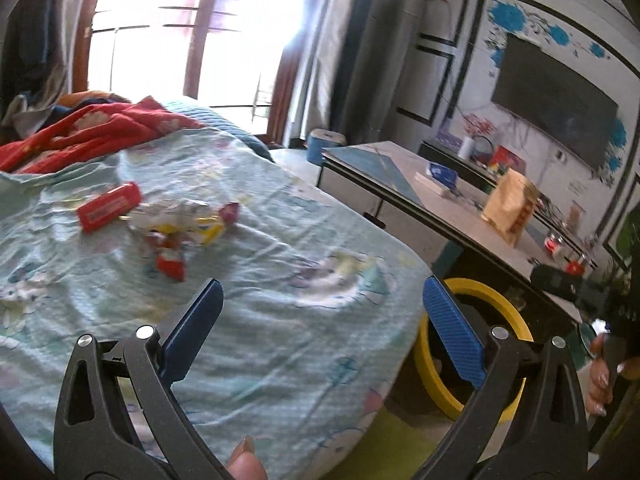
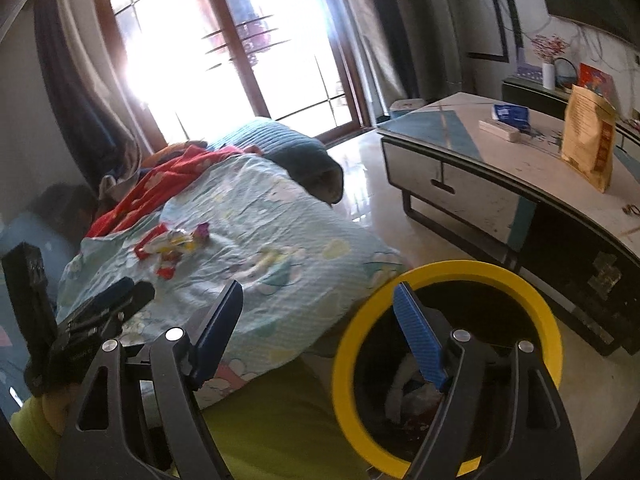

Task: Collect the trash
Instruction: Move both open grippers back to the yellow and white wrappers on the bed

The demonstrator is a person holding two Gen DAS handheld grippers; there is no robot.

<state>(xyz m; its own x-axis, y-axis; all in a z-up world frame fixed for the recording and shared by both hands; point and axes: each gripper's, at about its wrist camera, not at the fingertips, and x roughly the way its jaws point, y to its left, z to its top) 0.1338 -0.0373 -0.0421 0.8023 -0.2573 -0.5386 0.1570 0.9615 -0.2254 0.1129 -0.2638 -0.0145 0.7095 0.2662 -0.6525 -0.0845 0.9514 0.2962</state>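
Yellow marks the rim of the bin (image 2: 448,276), a dark, round container standing on the floor just beside the bed (image 2: 280,216) and near the tabletop (image 2: 472,148). Inside it, the right wrist view shows pale crumpled material, apparently paper or plastic, with some reddish scraps at the bottom, so part of the collecting looks done. How full it is I cannot tell, since the right gripper (image 2: 318,302) hangs across the opening.

What is left lies on the bed's light-blue sheet: a small heap of wrappers (image 1: 176,228), with a red box (image 1: 109,206) at its far-left edge and a red packet (image 1: 170,266) on the near side. All of it is well apart from the bin and from both tools.

The left gripper (image 1: 324,294) has its blue fingers (image 1: 454,330) spread wide over bare sheet, nothing between them. The right gripper's fingers are likewise spread and carry nothing; one of them hangs over the bin's mouth.

My judgement: the task is partway through, between drops, with the heap on the bed still to be fetched in several trips.

On the tabletop stand a tan bag (image 2: 588,144), a blue pack (image 2: 510,114) and a white strip-like object; whether any of these counts as trash cannot be told.
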